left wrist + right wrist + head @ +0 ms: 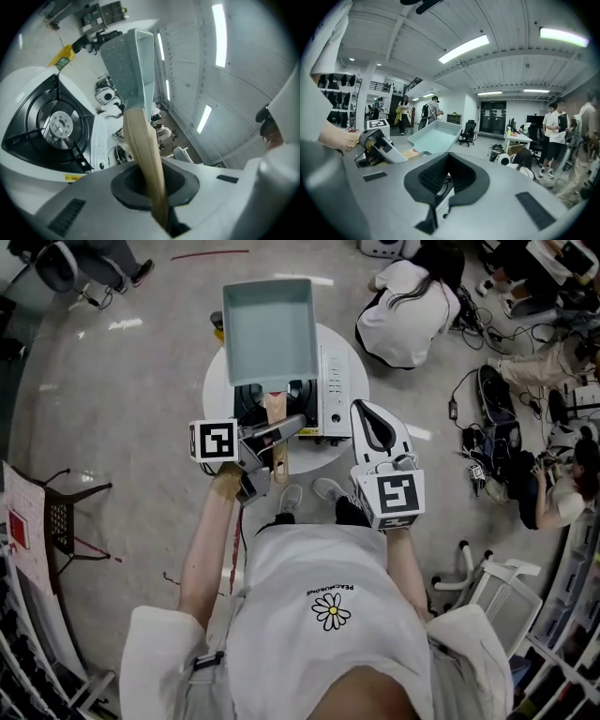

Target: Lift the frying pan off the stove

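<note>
Frying pan [269, 329]: hung clear above the stove [330, 390]
Left tongs [157, 197]: clamped on its wooden handle [143, 154]
Right tongs [436, 197]: together, empty

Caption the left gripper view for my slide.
Left gripper clamped on the wooden handle, holding the frying pan up off the stove.

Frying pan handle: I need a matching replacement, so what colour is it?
The handle is light wooden tan; left gripper view shows it best.

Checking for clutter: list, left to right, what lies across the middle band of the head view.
chair → left gripper → right gripper → seated person
</note>
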A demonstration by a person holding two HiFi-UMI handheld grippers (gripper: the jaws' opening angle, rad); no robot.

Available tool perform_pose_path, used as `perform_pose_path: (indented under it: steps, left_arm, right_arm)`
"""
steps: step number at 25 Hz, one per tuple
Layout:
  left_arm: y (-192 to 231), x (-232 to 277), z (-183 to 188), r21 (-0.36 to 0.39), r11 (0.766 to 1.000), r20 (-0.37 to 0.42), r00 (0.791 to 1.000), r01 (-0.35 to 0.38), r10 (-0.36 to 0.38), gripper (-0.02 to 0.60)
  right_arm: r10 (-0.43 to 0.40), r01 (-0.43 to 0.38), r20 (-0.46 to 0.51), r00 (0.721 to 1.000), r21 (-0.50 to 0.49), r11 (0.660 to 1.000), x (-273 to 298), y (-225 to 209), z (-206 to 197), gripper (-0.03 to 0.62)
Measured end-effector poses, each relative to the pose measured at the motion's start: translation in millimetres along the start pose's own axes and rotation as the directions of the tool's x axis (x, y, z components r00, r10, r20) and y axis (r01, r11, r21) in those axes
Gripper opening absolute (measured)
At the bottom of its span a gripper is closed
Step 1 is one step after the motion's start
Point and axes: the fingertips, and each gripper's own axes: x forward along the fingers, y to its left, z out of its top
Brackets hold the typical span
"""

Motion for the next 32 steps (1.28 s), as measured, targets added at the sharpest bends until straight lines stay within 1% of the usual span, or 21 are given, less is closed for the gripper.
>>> perform_pose_path:
  steps: [3,6,7,9,12,14,16,18,21,24,26,28,32]
  left_arm:
    - [-31.7,2.6,10.4,0.135,0.991,0.014,1.0,0.006,-0.008,0.018]
    - [-63.7,6.9,20.4,0.241,0.97,0.03,0.999,0.026,-0.034,0.011]
    - [-73.9,9.4,21.9,0.265,0.964,0.032,0.999,0.031,-0.041,0.011]
    - [-93.8,15.6,23.0,0.282,0.958,0.041,0.997,0.056,-0.07,0.011]
    - [-118.6,24.5,23.4,0.298,0.949,0.068,0.989,0.107,-0.133,0.011]
    - [-127.8,26.2,20.7,0.349,0.93,0.076,0.986,0.115,-0.151,0.011]
    - [-133.6,24.8,14.0,0.411,0.906,0.078,0.986,0.1,-0.144,0.009]
    - [-140.8,20.5,9.1,0.448,0.89,0.086,0.986,0.09,-0.143,0.008]
    - [-146.5,14.7,10.2,0.479,0.876,0.103,0.987,0.063,-0.127,0.008]
    - [-147.2,13.5,9.2,0.49,0.868,0.098,0.985,0.078,-0.144,0.008]
    - [-146.6,15.1,7.0,0.499,0.862,0.091,0.983,0.092,-0.158,0.008]
    - [-147.2,16.3,6.0,0.508,0.857,0.09,0.984,0.09,-0.157,0.008]
    - [-151.9,16.6,8.6,0.496,0.864,0.095,0.983,0.091,-0.158,0.009]
  right_arm:
    - [-0.003,0.004,0.067,0.998,-0.011,1.0,-2.1,0.5,24.1,0.003]
    - [-0.027,0.029,0.121,0.992,-0.012,1.0,-5.6,-4.0,45.2,0.003]
    - [-0.044,0.044,0.132,0.99,-0.001,0.999,-7.7,-6.5,50.8,0.003]
    - [-0.068,0.065,0.163,0.984,0.029,0.997,-13.8,-11.3,61.6,0.003]
    - [-0.094,0.091,0.224,0.97,0.022,0.996,-23.5,-23.4,75.3,0.003]
    - [-0.106,0.104,0.251,0.962,0.02,0.994,-27.9,-27.8,81.9,0.003]
    - [-0.114,0.111,0.263,0.958,0.024,0.994,-31.5,-28.4,84.6,0.003]
    - [-0.112,0.11,0.268,0.957,0.02,0.994,-33.9,-27.4,86.3,0.003]
    - [-0.105,0.109,0.271,0.957,0.002,0.994,-33.0,-27.9,88.3,0.003]
    - [-0.107,0.111,0.261,0.959,-0.003,0.994,-28.4,-28.0,85.6,0.003]
    - [-0.1,0.101,0.257,0.961,0.01,0.995,-25.4,-26.5,84.4,0.003]
    - [-0.089,0.087,0.256,0.963,0.018,0.996,-23.6,-24.4,85.1,0.003]
    - [-0.076,0.083,0.264,0.962,-0.015,0.996,-21.2,-26.3,85.5,0.003]
